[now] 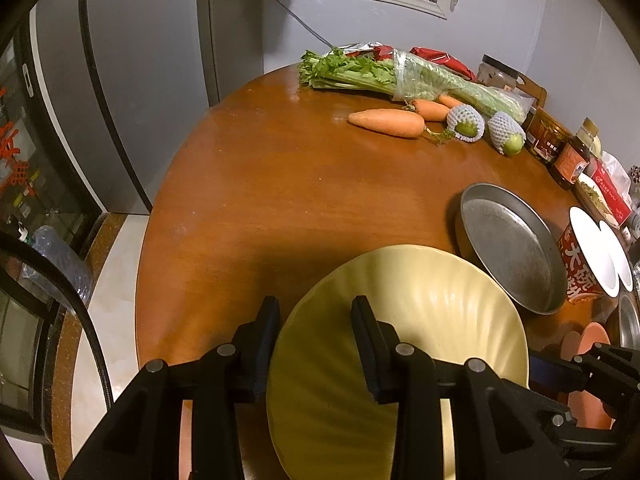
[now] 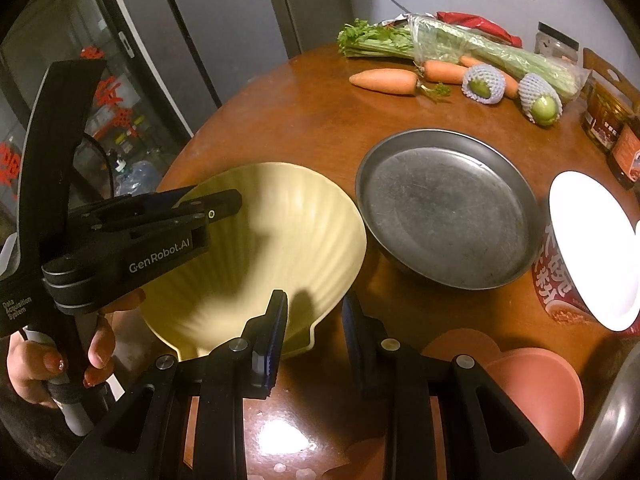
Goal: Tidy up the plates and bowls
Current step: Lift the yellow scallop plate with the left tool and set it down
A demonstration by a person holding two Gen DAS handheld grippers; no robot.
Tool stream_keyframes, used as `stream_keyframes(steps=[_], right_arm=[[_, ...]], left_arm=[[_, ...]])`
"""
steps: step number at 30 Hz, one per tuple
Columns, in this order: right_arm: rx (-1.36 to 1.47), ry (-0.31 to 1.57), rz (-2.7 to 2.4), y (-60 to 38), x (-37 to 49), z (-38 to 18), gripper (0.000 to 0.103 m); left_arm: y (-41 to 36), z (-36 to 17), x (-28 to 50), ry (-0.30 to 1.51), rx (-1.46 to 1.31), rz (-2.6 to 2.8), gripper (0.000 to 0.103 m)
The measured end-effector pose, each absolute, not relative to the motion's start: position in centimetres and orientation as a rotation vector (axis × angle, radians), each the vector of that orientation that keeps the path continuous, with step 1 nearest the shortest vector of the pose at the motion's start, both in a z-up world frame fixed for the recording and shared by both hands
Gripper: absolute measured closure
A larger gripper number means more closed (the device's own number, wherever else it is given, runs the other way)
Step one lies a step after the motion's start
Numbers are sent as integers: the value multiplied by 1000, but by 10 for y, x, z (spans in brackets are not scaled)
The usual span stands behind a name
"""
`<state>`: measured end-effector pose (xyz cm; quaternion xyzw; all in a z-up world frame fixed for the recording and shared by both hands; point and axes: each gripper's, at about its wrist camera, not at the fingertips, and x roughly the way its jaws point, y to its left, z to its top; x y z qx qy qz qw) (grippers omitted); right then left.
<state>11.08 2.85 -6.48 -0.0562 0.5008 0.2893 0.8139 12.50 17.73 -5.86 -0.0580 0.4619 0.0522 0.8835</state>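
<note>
The left gripper [image 2: 224, 204] pinches the near-left rim of the yellow shell-shaped plate [image 2: 280, 240], one finger over and one under; the plate sits tilted at the front of the bench [image 1: 248, 200], just beside the metal pan [image 2: 448, 208]. The right gripper [image 2: 314, 320] hovers spread at the plate's small tab end, holding nothing.

The plate looks stiff and fairly light (ceramic or melamine — hard to tell), glossy, so likely slippery and chippable; the thin rim is the sensible place to grip, well in from the edge. Its ribs fan out from the tab, so its long axis runs from the tab toward the broad far edge, pointing away across the bench; the pink dish [image 2: 536, 392] lies to the right.
</note>
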Motion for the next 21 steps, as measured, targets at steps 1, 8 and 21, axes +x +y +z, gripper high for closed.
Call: stream_keyframes(steps=[1,8,21], right_arm=[[-120,1068,618,28,111,-65,73],[-129,1059,615,30,108,-64,71],[-107,1011,585,22,103,-50,66]], left_arm=[[178,-58,125,960,-120,108,65],[177,-55,124,946,-105,120,56],[172,-34,108,893,-72,142,52]])
